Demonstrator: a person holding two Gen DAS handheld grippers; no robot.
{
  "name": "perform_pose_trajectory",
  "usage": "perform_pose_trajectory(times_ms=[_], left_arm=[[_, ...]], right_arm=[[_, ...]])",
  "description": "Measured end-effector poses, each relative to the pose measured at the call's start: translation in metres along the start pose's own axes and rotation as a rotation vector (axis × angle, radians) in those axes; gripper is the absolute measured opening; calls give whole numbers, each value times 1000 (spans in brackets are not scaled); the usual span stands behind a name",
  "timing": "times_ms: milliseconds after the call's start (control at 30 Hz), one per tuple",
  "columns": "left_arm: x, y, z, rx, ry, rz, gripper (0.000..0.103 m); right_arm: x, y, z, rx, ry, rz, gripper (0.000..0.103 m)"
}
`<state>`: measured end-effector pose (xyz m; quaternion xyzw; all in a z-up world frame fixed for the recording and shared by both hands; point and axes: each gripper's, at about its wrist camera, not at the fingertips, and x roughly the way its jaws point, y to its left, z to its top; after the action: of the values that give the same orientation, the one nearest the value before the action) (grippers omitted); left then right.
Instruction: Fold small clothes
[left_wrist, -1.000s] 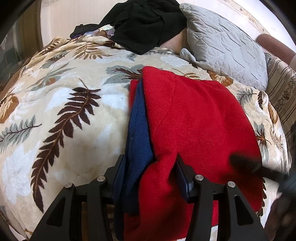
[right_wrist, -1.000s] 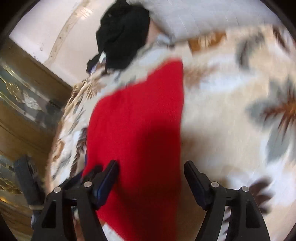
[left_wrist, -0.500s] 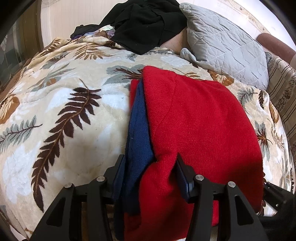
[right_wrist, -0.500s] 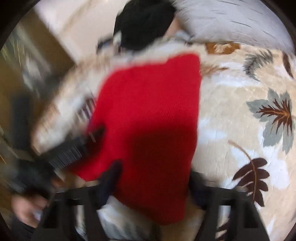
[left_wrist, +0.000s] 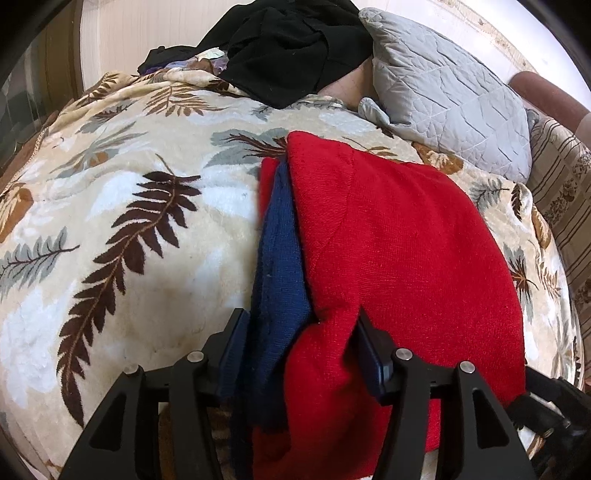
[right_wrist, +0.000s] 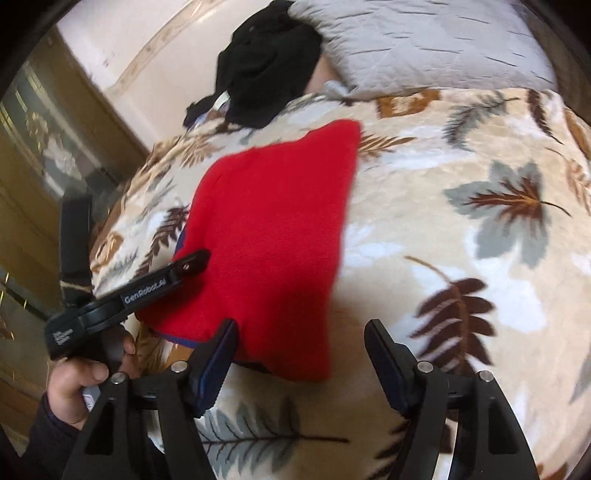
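Note:
A red knit garment (left_wrist: 399, 251) with a navy blue part (left_wrist: 280, 266) lies folded on the leaf-patterned blanket (left_wrist: 122, 206). My left gripper (left_wrist: 301, 332) has its jaws apart, one on each side of the garment's near left edge, with red and blue cloth between them. In the right wrist view the garment (right_wrist: 273, 229) lies ahead and left, and the left gripper (right_wrist: 192, 262) rests at its left edge. My right gripper (right_wrist: 301, 345) is open and empty, just at the garment's near right corner.
A grey quilted pillow (left_wrist: 450, 96) and a heap of black clothes (left_wrist: 291, 48) lie at the far end of the bed. A striped cushion (left_wrist: 565, 206) is at the right. A wooden cabinet (right_wrist: 33, 192) stands left of the bed.
My right gripper has swung back and to the right, from over the garment to its near right corner. The left gripper and the garment have stayed put.

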<state>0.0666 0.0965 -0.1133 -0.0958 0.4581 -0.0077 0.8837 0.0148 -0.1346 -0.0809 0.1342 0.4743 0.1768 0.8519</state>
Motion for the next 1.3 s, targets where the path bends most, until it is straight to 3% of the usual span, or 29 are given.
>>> perform_pose_trajectory(times_ms=[200,700,867,1000,1133,1300], left_arm=[[-1,0,0,2,7,-6,59],[-2,4,3,-3,20,-19,65],[-21,10,16,-48,28,-37,65],[-29,17,35,-53,5,-8,70],[-20,27,54,-92,8,-14,70],[-5,31,65,-107,20,-30,70]], right_arm=[[-10,-27,-1,94,-7,13,76],[-15,-49,-12,145,12,71,78],[-15,-54,6,158,-19,131,83],[6,-53,36,148,-7,192,84],[33,-57,62,185,40,197,83],[41,-54,77,185,38,192,83]])
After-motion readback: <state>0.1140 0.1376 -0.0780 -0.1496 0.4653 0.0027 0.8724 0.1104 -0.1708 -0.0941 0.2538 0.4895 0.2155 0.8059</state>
